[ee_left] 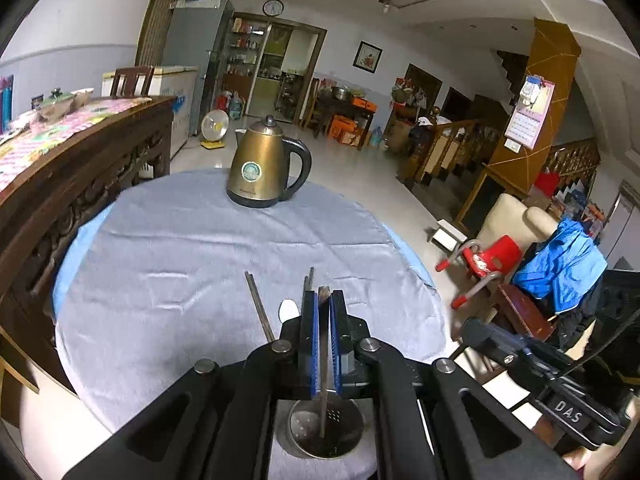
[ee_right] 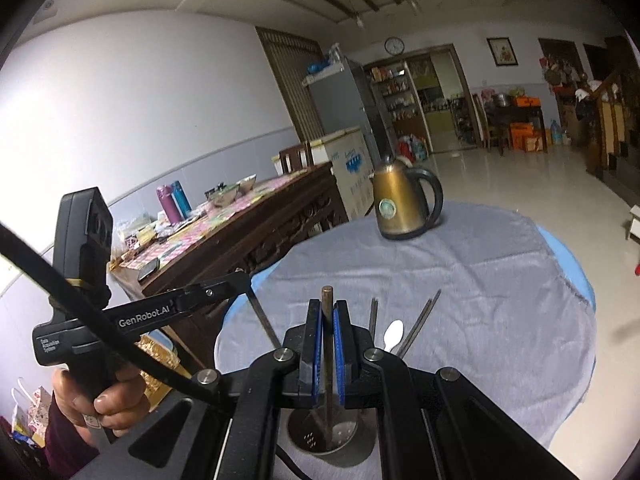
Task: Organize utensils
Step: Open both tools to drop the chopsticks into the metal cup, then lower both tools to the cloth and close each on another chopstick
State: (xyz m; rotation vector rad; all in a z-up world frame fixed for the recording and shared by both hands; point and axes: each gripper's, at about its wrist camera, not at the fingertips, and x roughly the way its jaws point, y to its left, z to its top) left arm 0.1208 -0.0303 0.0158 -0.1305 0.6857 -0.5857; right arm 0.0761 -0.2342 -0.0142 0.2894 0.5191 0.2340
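Both black grippers with blue pads are clamped on thin dark metal chopsticks: left gripper on one chopstick, right gripper on another chopstick. Each stick's lower end stands in the perforated steel utensil cup on the grey tablecloth. White spoon and loose chopsticks lie just beyond.

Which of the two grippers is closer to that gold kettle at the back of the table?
Hard to call. The left gripper and the right gripper both hang over the metal utensil cup at the table's near edge, each clamping a chopstick, with the kettle far across the cloth.
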